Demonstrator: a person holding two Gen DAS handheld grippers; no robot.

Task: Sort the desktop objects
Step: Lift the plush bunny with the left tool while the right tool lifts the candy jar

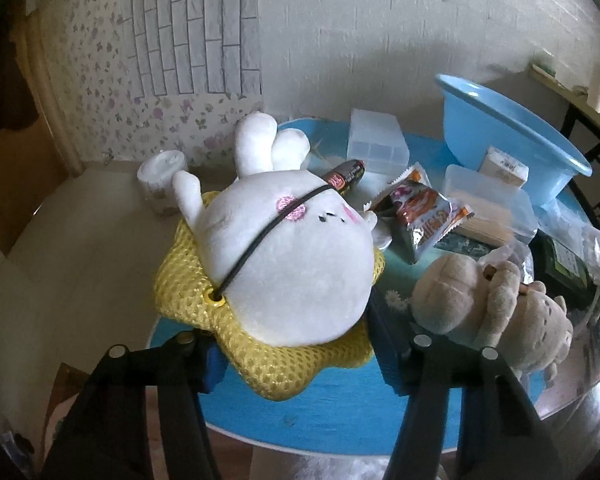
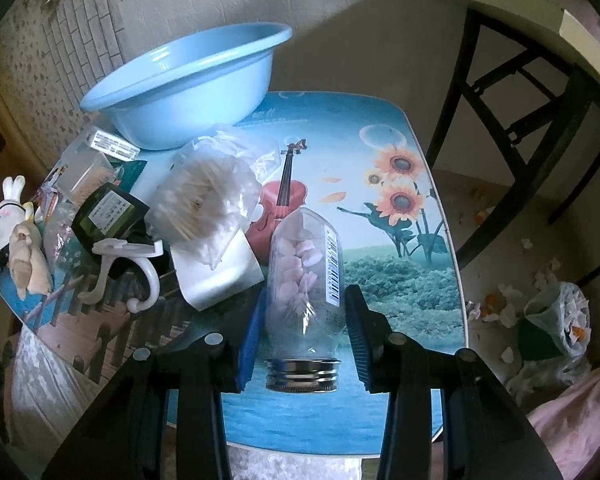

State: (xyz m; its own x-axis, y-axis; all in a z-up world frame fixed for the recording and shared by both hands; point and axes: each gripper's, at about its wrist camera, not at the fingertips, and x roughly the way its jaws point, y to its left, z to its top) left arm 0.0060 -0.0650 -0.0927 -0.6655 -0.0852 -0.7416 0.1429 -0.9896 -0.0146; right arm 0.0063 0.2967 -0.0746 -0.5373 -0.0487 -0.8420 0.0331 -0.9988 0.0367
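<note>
Left gripper [image 1: 296, 354]: blue-padded jaws set on either side of the white rabbit plush [image 1: 288, 256]; the pads press against its yellow mesh star base [image 1: 260, 364], so the toy is held between them. The rabbit lies on its back at the near left edge of the blue picture-printed table [image 1: 340, 408], ears pointing away, a black cord [image 1: 268, 232] running across its face to an eyelet in the mesh. Just to its right, touching the right finger, lies a beige plush animal [image 1: 496, 312]. Behind the rabbit: an orange snack packet [image 1: 424, 212], a dark wrapped stick [image 1: 346, 174], a clear compartment box [image 1: 376, 144], a lidded clear box of toothpicks [image 1: 488, 208], a small tissue pack [image 1: 504, 168] leaning on the light blue basin [image 1: 500, 132]. A white roll [image 1: 162, 184] stands off the table's left edge. Right gripper [image 2: 306, 344]: jaws narrowed round a clear glass jar [image 2: 306, 280] lying on its side, silver screw lid [image 2: 302, 376] toward the camera, pink pieces inside, barcode label on its right flank; the right pad appears to touch the glass, the left sits just beside it, and full contact cannot be told. The jar rests on the table near its front edge, beside the printed violin. To its left: a bag of cotton swabs [image 2: 208, 204], a white wall hook [image 2: 128, 268], a dark green packet [image 2: 108, 216].
</note>
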